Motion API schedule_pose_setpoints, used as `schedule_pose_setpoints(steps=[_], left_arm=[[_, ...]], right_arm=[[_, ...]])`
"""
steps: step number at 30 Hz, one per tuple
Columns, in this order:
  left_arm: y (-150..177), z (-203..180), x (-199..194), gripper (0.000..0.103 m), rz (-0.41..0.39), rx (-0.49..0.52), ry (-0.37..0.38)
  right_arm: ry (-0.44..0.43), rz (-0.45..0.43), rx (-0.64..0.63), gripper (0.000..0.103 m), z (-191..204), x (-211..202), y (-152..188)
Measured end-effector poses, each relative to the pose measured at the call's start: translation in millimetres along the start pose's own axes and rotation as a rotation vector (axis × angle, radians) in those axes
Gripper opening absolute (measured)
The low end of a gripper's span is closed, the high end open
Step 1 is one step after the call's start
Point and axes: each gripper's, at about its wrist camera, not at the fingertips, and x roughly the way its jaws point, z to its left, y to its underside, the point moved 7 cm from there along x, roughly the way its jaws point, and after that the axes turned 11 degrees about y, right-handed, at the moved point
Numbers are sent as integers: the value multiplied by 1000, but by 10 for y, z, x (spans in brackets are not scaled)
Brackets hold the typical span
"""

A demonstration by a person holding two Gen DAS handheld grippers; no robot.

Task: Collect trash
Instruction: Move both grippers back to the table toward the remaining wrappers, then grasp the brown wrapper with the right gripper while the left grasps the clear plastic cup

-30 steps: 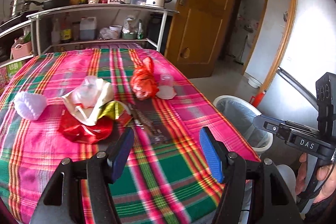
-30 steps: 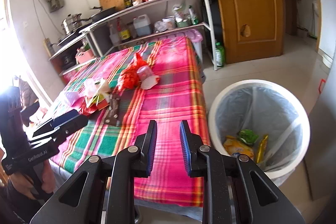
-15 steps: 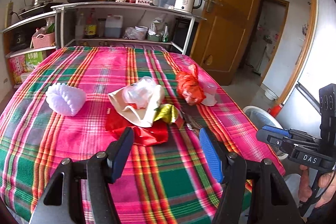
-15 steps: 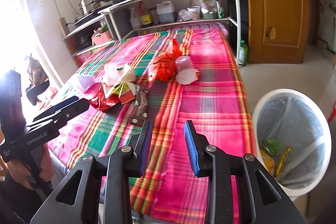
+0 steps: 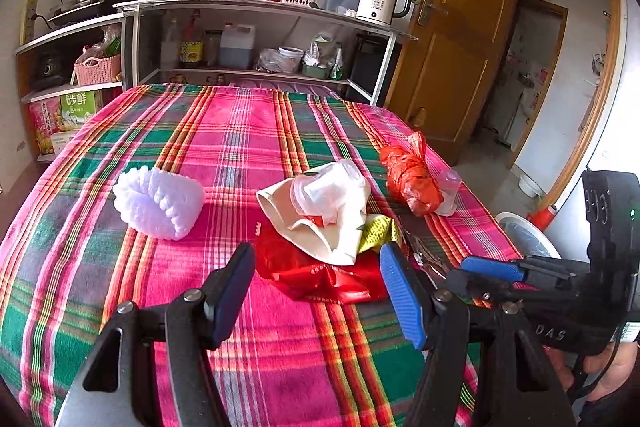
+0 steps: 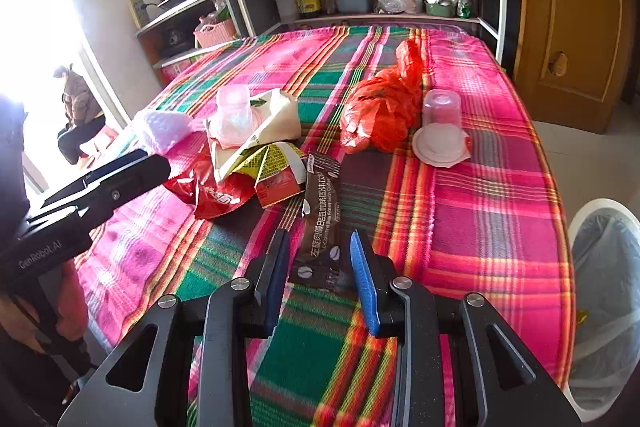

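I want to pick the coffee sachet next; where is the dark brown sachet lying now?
In the right wrist view the dark brown coffee sachet lies flat on the plaid tablecloth, its near end between the open right gripper fingers, right of the red wrapper.

- The left gripper points forward and downward, its jaws set wide apart with nothing between the blue pads.
- The right gripper tilts down more steeply; its jaws stand partly apart, having just been opening, and the pads press on nothing.
- The right gripper sits at the right, close beside the left one.
- A hand grips the right gripper's handle from below.
- Another hand holds the left gripper at the near left.
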Motion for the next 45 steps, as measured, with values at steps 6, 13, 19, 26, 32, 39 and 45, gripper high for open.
schedule_pose_setpoints(steps=[6,13,19,26,32,39,45], left_arm=[[-111,30,163,67,14,21,5],[-212,-28,391,67,46,36,20],[-278,-58,556,67,77,40,-2],[-299,-1,681,59,103,14,-28],[-287,21,672,47,105,-5,-24],[-315,1,651,47,91,-9,-10],[-338,-18,570,47,72,-12,1]], right_arm=[[24,15,-14,31,-23,72,-17],[25,13,2,25,-101,7,31],[20,10,22,25,-171,-66,71],[23,9,40,25,-248,-120,121],[23,8,45,25,-255,-147,142],[26,5,47,25,-265,-159,141],[29,-6,51,25,-289,-222,144]])
